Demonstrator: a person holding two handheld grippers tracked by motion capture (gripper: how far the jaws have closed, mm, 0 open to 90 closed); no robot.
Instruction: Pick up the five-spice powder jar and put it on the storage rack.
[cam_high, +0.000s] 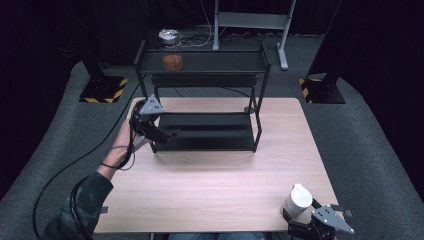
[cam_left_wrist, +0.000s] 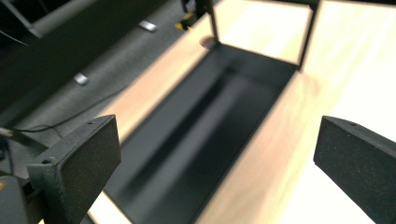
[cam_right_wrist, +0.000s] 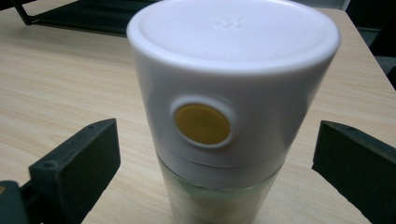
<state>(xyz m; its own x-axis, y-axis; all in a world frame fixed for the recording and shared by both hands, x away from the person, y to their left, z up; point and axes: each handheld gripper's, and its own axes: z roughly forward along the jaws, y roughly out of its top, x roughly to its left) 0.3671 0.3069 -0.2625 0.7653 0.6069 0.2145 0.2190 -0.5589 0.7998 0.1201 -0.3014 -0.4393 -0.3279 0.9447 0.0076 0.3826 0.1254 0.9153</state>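
A black two-tier rack (cam_high: 205, 85) stands at the far side of the wooden table (cam_high: 215, 175). On its top shelf, toward the left, sits a jar with orange-brown contents (cam_high: 172, 61). My left gripper (cam_high: 167, 134) is at the left end of the lower shelf (cam_left_wrist: 210, 116), jaws wide apart with nothing between them; its midpoint (cam_left_wrist: 217, 158) hovers over that shelf. Near the table's front right corner stands a jar with a white cap (cam_high: 299, 199) and a yellow button (cam_right_wrist: 202, 123). My right gripper (cam_high: 301, 221) is open around this jar (cam_right_wrist: 233, 65), pads apart from it.
Two floor stands with yellow-black bases (cam_high: 104, 90) (cam_high: 320, 90) flank the rack on the grey carpet. A grey desk frame (cam_high: 252, 22) and a silvery lidded object (cam_high: 168, 35) lie behind it. A cable (cam_high: 70, 170) trails off the table's left side.
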